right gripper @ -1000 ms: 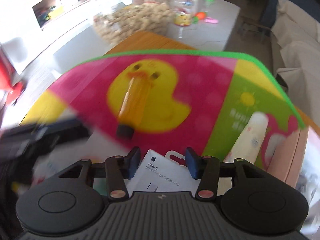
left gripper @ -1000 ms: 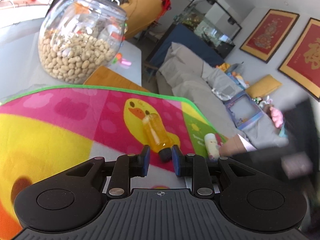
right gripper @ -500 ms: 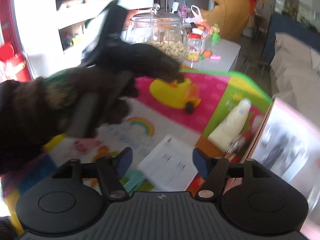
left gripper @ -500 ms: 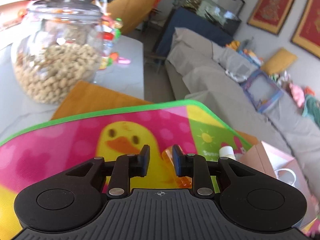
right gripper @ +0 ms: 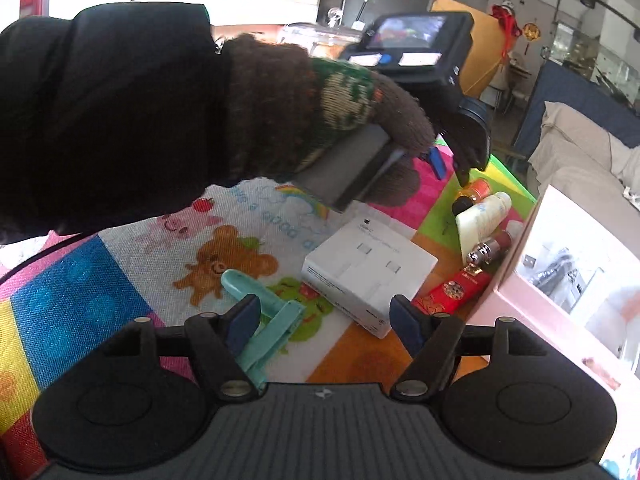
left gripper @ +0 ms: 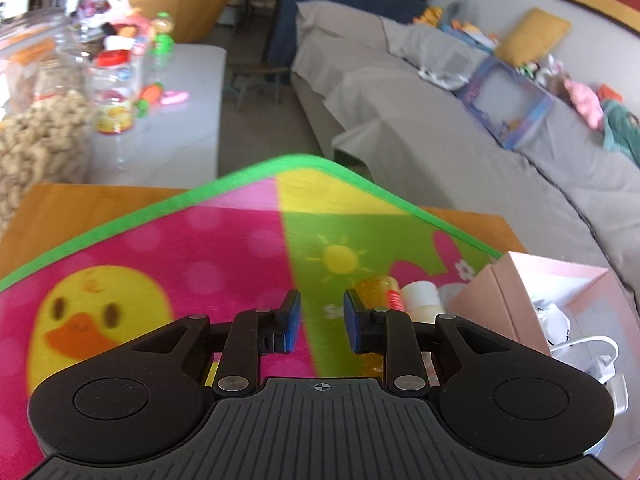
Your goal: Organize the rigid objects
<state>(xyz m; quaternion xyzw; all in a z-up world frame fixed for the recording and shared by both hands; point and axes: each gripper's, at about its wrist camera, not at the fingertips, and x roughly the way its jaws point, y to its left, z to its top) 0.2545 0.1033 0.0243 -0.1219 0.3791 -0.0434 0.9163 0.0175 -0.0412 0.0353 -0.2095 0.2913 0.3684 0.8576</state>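
Left wrist view only: a big jar of nuts is standing off the mat's far left edge, with a small red-lidded jar beside it on the grey table. A grey-covered sofa is running along the right.

Right wrist view only: a gloved hand is gripping the left gripper from above. A teal clip, white box and red tube are lying toward the mat's near right edge.

Left claw: the left gripper is hanging released over the mat, its jaws narrowly apart with only mat showing between them.

Right claw: the right gripper is standing released. Its jaws have just been opening, and the white box is lying ahead of the gap with neither pad pressing it.

Orange bottle: the orange bottle is lying on the green panel by the mat's right edge, just right of the left claw's right-hand finger. In the right wrist view the orange bottle is sitting just under that claw's tips.

White tube: the white tube is lying just beside the bottle, on its right. The right wrist view is showing its whole length.

Pink box: the pink box is standing open at the mat's right edge and holding a white cable. The right wrist view is showing the box's side.
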